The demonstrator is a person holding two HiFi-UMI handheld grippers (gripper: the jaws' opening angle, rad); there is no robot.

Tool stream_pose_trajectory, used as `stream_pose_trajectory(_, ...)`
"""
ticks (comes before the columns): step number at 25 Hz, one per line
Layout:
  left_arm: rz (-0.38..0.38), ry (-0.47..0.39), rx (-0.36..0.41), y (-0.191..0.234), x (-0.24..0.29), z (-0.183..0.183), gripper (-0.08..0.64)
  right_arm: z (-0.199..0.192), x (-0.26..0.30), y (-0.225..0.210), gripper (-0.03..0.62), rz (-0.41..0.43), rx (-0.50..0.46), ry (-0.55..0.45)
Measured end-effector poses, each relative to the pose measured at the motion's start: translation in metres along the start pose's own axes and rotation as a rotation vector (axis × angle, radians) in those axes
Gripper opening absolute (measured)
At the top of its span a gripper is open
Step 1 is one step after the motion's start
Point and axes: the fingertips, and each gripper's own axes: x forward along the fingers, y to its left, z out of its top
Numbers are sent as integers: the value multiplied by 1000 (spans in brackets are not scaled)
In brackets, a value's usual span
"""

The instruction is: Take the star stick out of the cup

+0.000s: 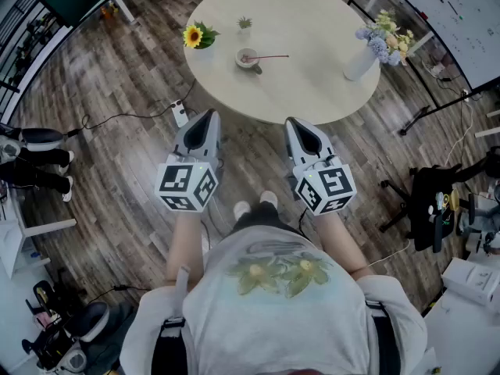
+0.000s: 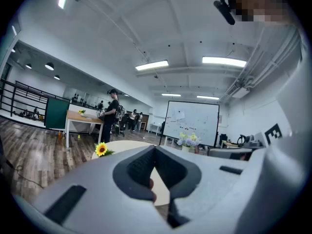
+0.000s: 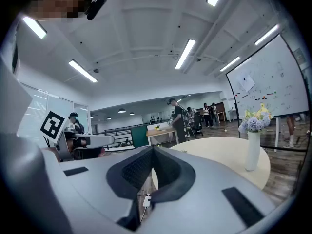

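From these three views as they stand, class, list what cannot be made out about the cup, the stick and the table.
- Star stick: in the head view, too small to show its star end.
- Cup: in the head view, too small to see inside. The left gripper and right gripper cover much of the table in their own views, and no cup can be picked out there.
- Small plant: in the head view, too small to tell its kind.
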Motion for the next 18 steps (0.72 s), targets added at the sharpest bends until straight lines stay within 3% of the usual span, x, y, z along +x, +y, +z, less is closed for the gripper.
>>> stream_pose_trajectory(18,-75,50,21,-42,11,-21,2,-7,-1,-14,17,-5,42,17)
